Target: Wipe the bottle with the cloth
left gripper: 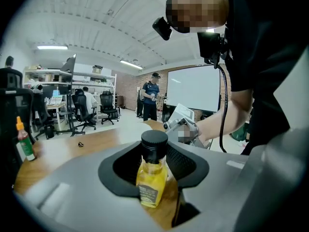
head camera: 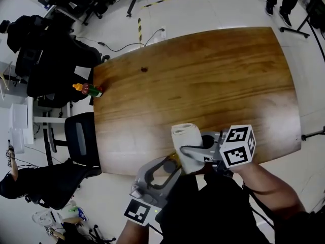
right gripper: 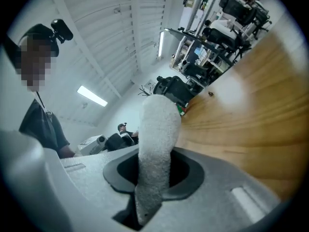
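The left gripper [left gripper: 154,161] is clenched on the bottle [left gripper: 151,180]. Its dark pads press the sides just under the black cap, and the yellow body hangs below them. Held high like that, most of the glass is bare for wiping. In the head view the bottle sits at about 6 o'clock, over the near edge of the table [head camera: 203,75], close to the person's body. Only a yellow glint of it shows there.

The right gripper [right gripper: 154,170] grips the cloth [right gripper: 157,129], a white rolled towel pinched near its lower end. A long padded length stands out past the jaws, which looks like the working surface meant to rub the bottle. From the head view the cloth stands at roughly 1 o'clock of the bottle, just beside it, and no view shows whether the two touch.

Both tools are loaded and brought close together, so the wiping looks ready to begin rather than under way. The roll needs to be laid against the glass while the left grip steadies it.

Well apart, at about 10 o'clock on the table's far left edge, lies a small sauce bottle [head camera: 87,89], with a dark speck [head camera: 144,69] at 11 o'clock. Neither is in play.
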Tool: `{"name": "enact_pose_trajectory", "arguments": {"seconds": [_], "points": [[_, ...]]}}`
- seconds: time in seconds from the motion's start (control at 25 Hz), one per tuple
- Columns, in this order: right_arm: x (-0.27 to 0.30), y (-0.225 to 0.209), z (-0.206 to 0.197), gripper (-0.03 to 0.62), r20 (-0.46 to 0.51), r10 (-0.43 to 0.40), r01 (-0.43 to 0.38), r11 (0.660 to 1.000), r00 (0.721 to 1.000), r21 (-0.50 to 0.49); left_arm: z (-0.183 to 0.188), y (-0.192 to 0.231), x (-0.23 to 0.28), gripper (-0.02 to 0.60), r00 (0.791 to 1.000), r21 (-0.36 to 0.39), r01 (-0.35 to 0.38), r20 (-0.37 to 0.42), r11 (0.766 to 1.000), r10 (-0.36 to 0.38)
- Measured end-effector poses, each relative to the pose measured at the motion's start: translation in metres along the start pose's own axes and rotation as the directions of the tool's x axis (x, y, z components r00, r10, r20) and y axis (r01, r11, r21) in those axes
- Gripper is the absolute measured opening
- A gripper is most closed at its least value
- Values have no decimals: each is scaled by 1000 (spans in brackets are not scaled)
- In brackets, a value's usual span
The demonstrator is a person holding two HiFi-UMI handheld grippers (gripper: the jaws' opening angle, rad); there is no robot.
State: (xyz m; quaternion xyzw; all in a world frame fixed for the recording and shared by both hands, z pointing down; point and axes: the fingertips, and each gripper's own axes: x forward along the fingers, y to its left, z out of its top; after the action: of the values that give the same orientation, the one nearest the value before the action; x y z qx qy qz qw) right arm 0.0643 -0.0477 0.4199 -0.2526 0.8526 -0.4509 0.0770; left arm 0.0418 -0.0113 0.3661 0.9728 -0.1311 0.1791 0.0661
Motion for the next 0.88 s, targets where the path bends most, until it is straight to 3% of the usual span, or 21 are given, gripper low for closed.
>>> {"name": "enact_pose_trajectory", "arguments": {"seconds": [0.28, 0.68, 0.88], "points": [[8, -42, -37, 72, -144, -166, 158, 985, 976, -64, -3, -1, 0, 169, 1000, -18, 13, 9, 1000, -12], [13, -78, -66, 72, -316, -390, 341, 919, 865, -199, -1, -2, 3, 167, 999, -29, 22, 30, 999, -21], [25, -83, -76, 72, -363, -499, 399, 860, 787, -318, -3, 3, -5, 167, 999, -21, 24, 38, 999, -23]]}}
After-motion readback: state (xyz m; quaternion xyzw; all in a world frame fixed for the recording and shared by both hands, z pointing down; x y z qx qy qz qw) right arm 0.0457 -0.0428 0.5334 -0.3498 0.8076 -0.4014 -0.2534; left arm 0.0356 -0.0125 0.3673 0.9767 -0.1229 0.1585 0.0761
